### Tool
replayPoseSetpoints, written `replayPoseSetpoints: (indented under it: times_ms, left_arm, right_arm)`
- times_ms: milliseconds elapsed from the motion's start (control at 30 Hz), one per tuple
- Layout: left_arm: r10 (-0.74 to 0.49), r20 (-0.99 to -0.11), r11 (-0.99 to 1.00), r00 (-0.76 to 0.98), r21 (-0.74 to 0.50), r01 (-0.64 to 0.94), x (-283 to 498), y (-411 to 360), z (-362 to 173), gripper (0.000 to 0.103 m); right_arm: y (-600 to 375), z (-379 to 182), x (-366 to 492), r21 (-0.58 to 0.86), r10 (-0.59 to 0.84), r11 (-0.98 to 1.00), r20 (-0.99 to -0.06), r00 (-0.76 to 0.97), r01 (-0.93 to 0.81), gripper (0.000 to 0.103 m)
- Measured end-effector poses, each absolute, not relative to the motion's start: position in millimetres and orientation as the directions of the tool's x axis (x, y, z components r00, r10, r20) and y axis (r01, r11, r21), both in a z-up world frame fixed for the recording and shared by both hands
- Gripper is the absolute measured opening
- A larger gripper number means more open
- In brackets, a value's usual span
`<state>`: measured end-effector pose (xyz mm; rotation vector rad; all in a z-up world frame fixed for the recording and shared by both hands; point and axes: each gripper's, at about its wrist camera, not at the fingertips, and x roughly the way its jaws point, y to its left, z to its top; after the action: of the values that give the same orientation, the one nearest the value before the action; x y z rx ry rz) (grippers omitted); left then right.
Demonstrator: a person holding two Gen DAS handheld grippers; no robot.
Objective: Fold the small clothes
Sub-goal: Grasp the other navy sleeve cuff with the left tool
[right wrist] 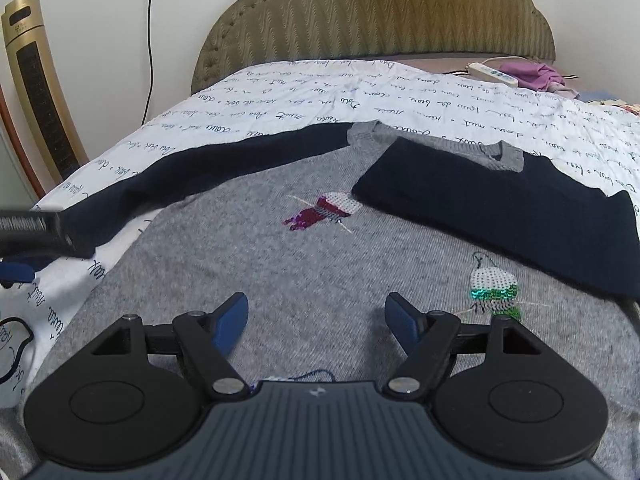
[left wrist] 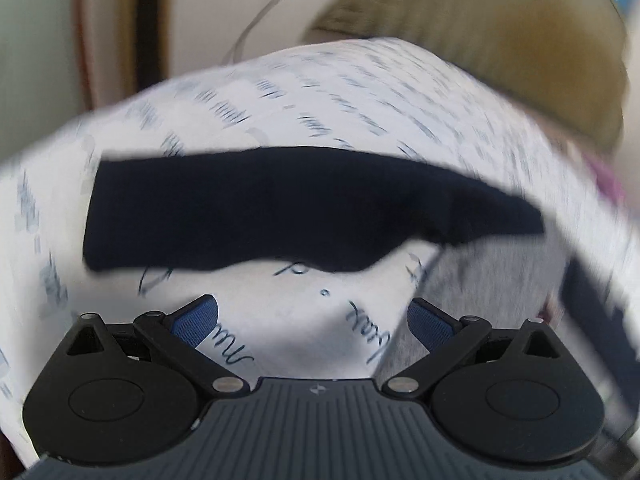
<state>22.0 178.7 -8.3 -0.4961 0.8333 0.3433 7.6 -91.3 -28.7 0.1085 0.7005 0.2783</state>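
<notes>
Lying flat, grey sweater (right wrist: 256, 264) points its collar (right wrist: 362, 133) toward headboard (right wrist: 372, 16).

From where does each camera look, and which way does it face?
Left wrist: sits on the left tongs, looks down at the unfolded navy sleeve; only its open tongs show.
Right wrist: sits on the right tongs, faces the headboard over the grey sweater; the left tongs show too.
Shared: the navy sleeve, the printed sheet.

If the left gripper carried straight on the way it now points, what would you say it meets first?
Most likely the printed bedsheet just ahead of the open left gripper, with the sweater's dark navy sleeve lying right beyond it. The view is blurred, so depth is uncertain.
</notes>
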Motion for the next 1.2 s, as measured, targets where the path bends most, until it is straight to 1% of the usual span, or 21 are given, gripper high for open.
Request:
replayPoseSetpoints:
  times_ms: [100, 167, 233, 300, 400, 500, 600, 633, 667, 733, 800, 833, 900, 933, 967, 1067, 1133, 1167, 1200]
  left_arm:
    - [0.012, -0.742, 0.669, 0.670, -0.492, -0.558, 11.4, 215.2, -19.0, 0.099]
    - [-0.025, -0.707, 0.563, 0.707, -0.594, -0.575, 5.4, 235.7, -25.5, 0.098]
    - [-0.032, -0.653, 0.459, 0.756, -0.682, -0.570, -3.6, 251.9, -30.0, 0.098]
    - [-0.010, -0.603, 0.351, 0.797, -0.749, -0.562, -13.4, 265.0, -35.2, 0.099]
    - [0.021, -0.558, 0.236, 0.829, -0.804, -0.547, -19.4, 280.2, -42.1, 0.097]
    - [0.060, -0.546, 0.192, 0.836, -0.815, -0.546, -20.1, 292.5, -40.4, 0.094]
    - [0.138, -0.529, 0.123, 0.837, -0.829, -0.545, -28.1, 298.4, -41.1, 0.092]
    - [0.162, -0.526, 0.113, 0.835, -0.830, -0.546, -29.9, 297.3, -41.1, 0.092]
    - [0.174, -0.531, 0.128, 0.829, -0.823, -0.554, -29.5, 297.5, -40.6, 0.089]
    - [0.179, -0.543, 0.184, 0.821, -0.801, -0.570, -24.4, 299.1, -36.4, 0.075]
    - [0.172, -0.549, 0.212, 0.818, -0.790, -0.575, -24.6, 300.4, -36.7, 0.045]
    - [0.158, -0.554, 0.216, 0.817, -0.788, -0.576, -23.4, 302.5, -37.6, 0.040]
    - [0.146, -0.563, 0.219, 0.813, -0.783, -0.582, -22.2, 305.9, -40.2, 0.021]
    - [0.150, -0.564, 0.232, 0.812, -0.778, -0.584, -21.2, 305.9, -39.1, 0.016]
    - [0.157, -0.562, 0.249, 0.812, -0.773, -0.583, -21.1, 304.7, -37.5, 0.012]
    - [0.201, -0.511, 0.380, 0.836, -0.745, -0.547, -21.6, 293.0, -22.3, 0.012]
    - [0.234, -0.475, 0.492, 0.849, -0.695, -0.524, -20.6, 283.4, -7.0, 0.012]
    - [0.237, -0.458, 0.538, 0.857, -0.672, -0.509, -17.0, 279.5, 0.2, 0.011]
    - [0.229, -0.443, 0.578, 0.867, -0.655, -0.488, -11.5, 277.4, 6.8, 0.007]
  right_arm:
    - [-90.3, -29.8, 6.3, 0.195, 0.291, 0.957, -0.623, 0.726, -0.217, 0.076]
    - [-89.9, -30.2, 5.5, 0.194, 0.290, 0.957, -0.624, 0.725, -0.216, 0.076]
    - [-89.5, -30.3, 5.1, 0.194, 0.289, 0.957, -0.626, 0.725, -0.215, 0.078]
    - [-89.0, -30.8, 5.2, 0.201, 0.291, 0.957, -0.628, 0.721, -0.212, 0.080]
    - [-86.8, -32.6, 6.0, 0.210, 0.298, 0.954, -0.634, 0.714, -0.212, 0.080]
    - [-82.0, -33.3, 5.4, 0.193, 0.292, 0.956, -0.639, 0.712, -0.219, 0.080]
    - [-78.4, -32.5, 4.6, 0.180, 0.288, 0.957, -0.638, 0.714, -0.225, 0.080]
    - [-77.8, -32.2, 4.5, 0.178, 0.288, 0.957, -0.638, 0.714, -0.227, 0.080]
    - [-77.5, -32.0, 4.3, 0.176, 0.288, 0.957, -0.638, 0.714, -0.229, 0.080]
    - [-77.0, -32.3, 4.6, 0.174, 0.287, 0.958, -0.639, 0.714, -0.229, 0.080]
    - [-76.9, -33.5, 5.5, 0.176, 0.286, 0.958, -0.644, 0.710, -0.226, 0.080]
    - [-76.8, -33.9, 5.6, 0.177, 0.286, 0.958, -0.645, 0.709, -0.226, 0.080]
    - [-76.7, -34.6, 5.9, 0.176, 0.286, 0.958, -0.646, 0.708, -0.226, 0.080]
    - [-76.1, -34.7, 6.0, 0.175, 0.285, 0.958, -0.647, 0.707, -0.227, 0.080]
    - [-75.8, -34.7, 6.1, 0.173, 0.285, 0.958, -0.647, 0.707, -0.228, 0.080]
    - [-76.0, -34.1, 5.9, 0.172, 0.289, 0.957, -0.645, 0.708, -0.234, 0.080]
    - [-77.5, -33.8, 5.8, 0.171, 0.288, 0.957, -0.645, 0.708, -0.234, 0.080]
    - [-78.7, -33.7, 6.0, 0.171, 0.287, 0.957, -0.645, 0.709, -0.232, 0.080]
    - [-80.1, -33.4, 6.1, 0.173, 0.286, 0.958, -0.644, 0.710, -0.229, 0.080]
